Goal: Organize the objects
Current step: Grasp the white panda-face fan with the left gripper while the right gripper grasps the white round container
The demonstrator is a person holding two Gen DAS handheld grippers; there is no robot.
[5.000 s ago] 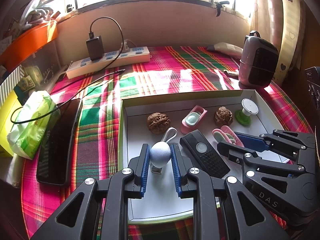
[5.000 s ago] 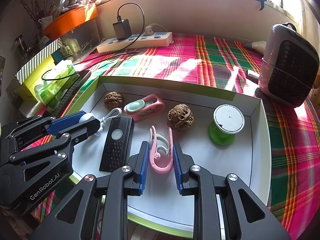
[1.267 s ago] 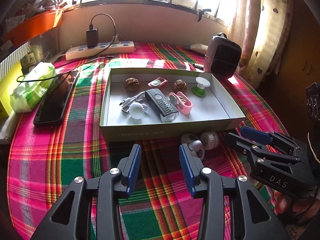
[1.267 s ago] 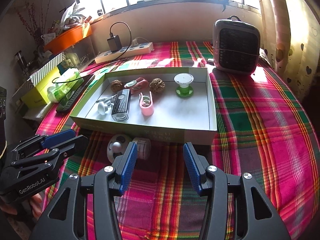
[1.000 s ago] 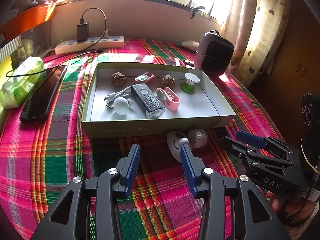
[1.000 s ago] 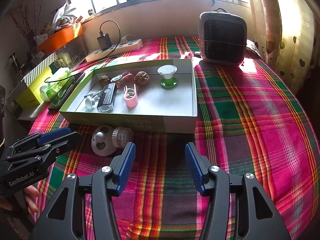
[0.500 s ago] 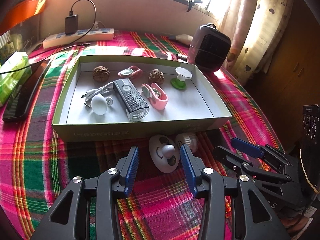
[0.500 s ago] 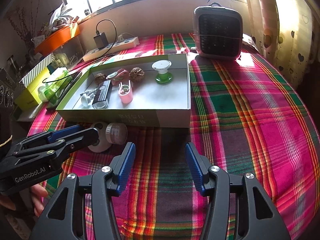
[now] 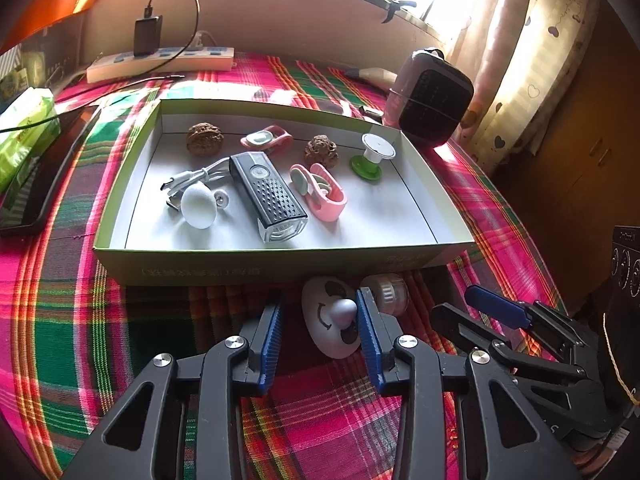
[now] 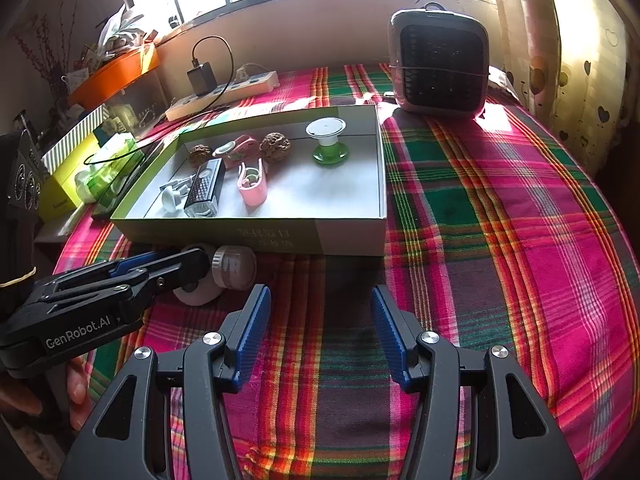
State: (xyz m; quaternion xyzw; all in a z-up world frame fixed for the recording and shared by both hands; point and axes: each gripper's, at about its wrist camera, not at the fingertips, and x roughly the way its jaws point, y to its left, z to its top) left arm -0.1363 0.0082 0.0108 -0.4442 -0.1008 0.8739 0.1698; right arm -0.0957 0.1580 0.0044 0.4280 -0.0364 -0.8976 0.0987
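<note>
Now left tongs closing around white smiley toy, right tongs gaping, empty.

From my right wrist view, my left gripper hides most of the white smiley toy. The box front print is too blurred to read.

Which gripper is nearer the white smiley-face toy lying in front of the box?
Left. The left gripper is closing around the white smiley-face toy; the right gripper hangs open beside it over bare cloth.
</note>
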